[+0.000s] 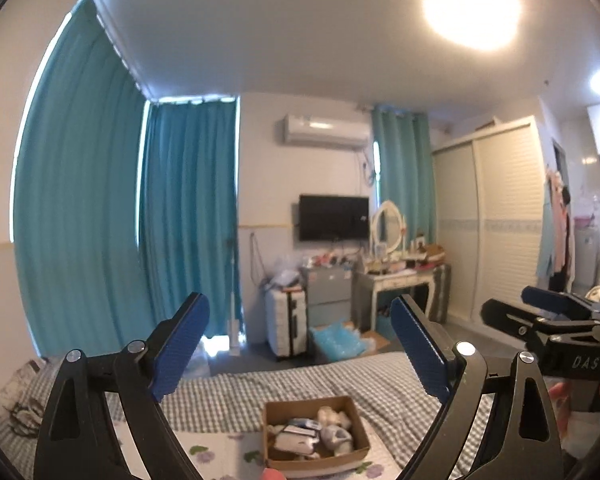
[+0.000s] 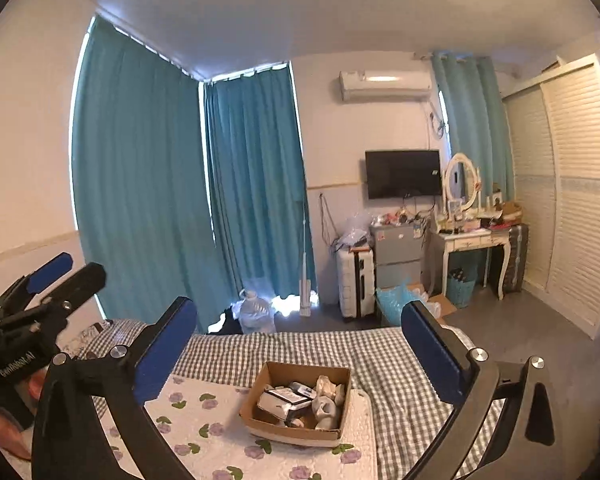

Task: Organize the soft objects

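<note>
A brown cardboard box [image 1: 360, 460] [image 2: 260, 388] sits on a white floral mat [image 2: 204, 432] on the bed. It holds several soft items: white and grey plush pieces [image 2: 326, 406] and a dark-and-white pouch [image 2: 286, 398]. My left gripper [image 1: 300, 344] is open and empty, raised above and behind the box. My right gripper [image 2: 300, 344] is open and empty too, raised above the box. Each gripper shows at the edge of the other's view, the right one [image 1: 556, 312] and the left one [image 2: 52, 280].
The bed has a grey checked cover [image 2: 388, 364]. Beyond its foot stand a white suitcase [image 2: 354, 280], a grey cabinet [image 2: 398, 252], a dressing table with mirror [image 2: 472, 236], a water jug [image 2: 254, 312] and teal curtains [image 2: 148, 184]. A louvred wardrobe [image 2: 572, 184] fills the right wall.
</note>
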Demonstrator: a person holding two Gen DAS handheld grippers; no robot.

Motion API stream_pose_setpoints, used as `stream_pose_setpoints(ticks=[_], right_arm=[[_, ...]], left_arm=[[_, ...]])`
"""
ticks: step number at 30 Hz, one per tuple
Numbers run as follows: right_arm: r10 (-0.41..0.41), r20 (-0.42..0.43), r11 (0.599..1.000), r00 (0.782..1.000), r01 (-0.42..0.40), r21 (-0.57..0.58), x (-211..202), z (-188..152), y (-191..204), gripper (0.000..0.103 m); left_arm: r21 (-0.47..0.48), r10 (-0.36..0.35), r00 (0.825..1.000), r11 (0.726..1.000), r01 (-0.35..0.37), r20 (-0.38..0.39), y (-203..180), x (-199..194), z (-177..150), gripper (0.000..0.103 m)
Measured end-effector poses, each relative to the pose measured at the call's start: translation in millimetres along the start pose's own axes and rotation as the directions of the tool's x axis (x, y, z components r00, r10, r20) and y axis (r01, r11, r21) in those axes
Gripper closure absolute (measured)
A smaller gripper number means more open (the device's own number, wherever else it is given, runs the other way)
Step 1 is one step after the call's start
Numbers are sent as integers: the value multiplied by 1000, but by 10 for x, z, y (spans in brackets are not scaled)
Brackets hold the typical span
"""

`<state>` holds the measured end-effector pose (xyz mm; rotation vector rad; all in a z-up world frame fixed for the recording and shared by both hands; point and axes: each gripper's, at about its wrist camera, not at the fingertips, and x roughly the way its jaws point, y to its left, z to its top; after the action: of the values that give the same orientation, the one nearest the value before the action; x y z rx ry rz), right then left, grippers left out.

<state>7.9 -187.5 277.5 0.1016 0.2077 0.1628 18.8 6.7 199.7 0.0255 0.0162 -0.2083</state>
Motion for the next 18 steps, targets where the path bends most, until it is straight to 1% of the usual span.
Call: stream_pose_setpoints(ticks=[3, 6, 9, 11, 14, 16, 18], right_arm=[[13, 14, 1000, 1000, -13, -7, -165, -112, 33, 0], [42, 14, 999, 999, -42, -14, -179, -326, 86, 0], [47, 8, 998, 999, -46, -47, -69, -605, 138, 0], [68, -8, 996, 998, -69, -48, 97, -829, 151, 0], [95, -50, 995, 994, -96, -14, 453, -1207, 99, 0], [84, -67, 996, 994, -85, -17, 644, -1405, 67, 0], [33, -69, 999, 997, -34, -24, 856, -1615, 4, 0]], left_arm=[[27, 61, 997, 998, -62, 37, 40, -143, -188, 10], [46, 56, 998, 997, -56, 12, 67, -96, -460, 10], [8, 48, 999, 999, -48, -22, 132, -50, -738, 10], [-18, 49, 998, 999, -49, -37, 163, 16, -918, 10], [-16, 96, 992, 995, -98, -79, 192, 249, -1260, 10], [-23, 108, 989, 994, -111, -105, 209, 367, -1454, 10], [-34, 125, 983, 991, -130, -133, 234, 510, -1696, 10]])
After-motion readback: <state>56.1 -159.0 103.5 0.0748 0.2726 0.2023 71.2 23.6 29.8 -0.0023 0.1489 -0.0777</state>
